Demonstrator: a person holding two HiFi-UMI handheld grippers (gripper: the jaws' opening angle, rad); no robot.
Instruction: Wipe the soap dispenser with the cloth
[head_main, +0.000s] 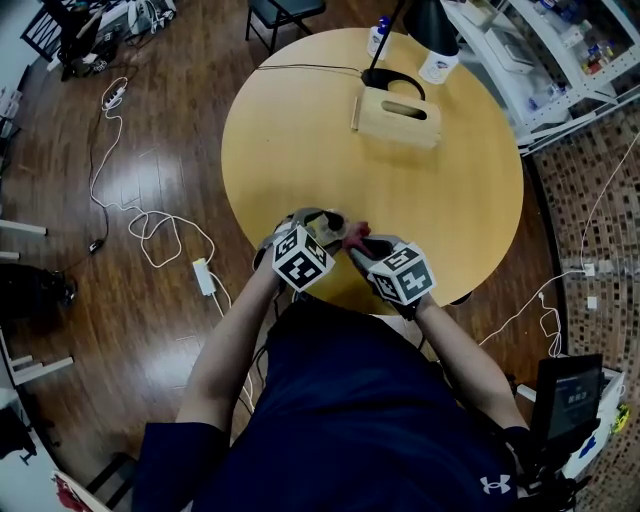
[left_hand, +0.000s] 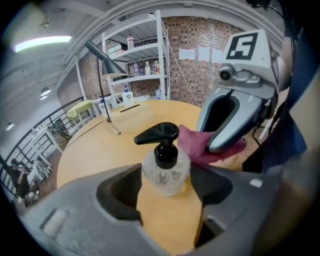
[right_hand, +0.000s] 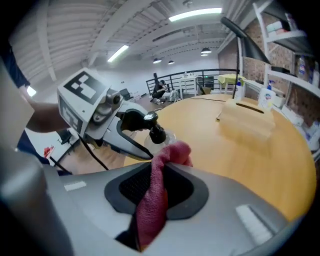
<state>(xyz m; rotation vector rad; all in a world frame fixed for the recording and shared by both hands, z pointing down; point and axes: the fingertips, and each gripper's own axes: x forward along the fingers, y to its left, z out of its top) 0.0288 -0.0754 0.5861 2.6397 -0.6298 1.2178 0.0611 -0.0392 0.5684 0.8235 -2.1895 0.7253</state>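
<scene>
A dark shirt (head_main: 350, 420) fills the bottom of the head view, with a small white logo (head_main: 495, 484) near its right edge, too small to read. Both bare forearms (head_main: 235, 330) reach forward and meet over the near edge of the round wooden table (head_main: 300, 150), with the grippers angled down and towards each other.

The left gripper (head_main: 322, 225) is clenched on the soap dispenser (left_hand: 165, 167). The clear round bottle stands upright between both pads, and its black pump spout points left in the left gripper view. The right gripper (head_main: 358, 242) pinches a red cloth (right_hand: 156, 195) between its jaws. The bunched end of the cloth sits just beside the dispenser's neck; whether it touches I cannot tell. Each gripper carries a cube (head_main: 302, 258) with black-and-white square markers.

Beyond the grippers the tabletop is open wood up to a wooden box (head_main: 397, 117), a black lamp (head_main: 392, 80) and a white bottle (head_main: 438, 65) at the far rim. The bottle's label cannot be read. Left of the table, white cables (head_main: 150, 225) and a power strip (head_main: 203, 276) lie on the dark floor (head_main: 120, 330).
</scene>
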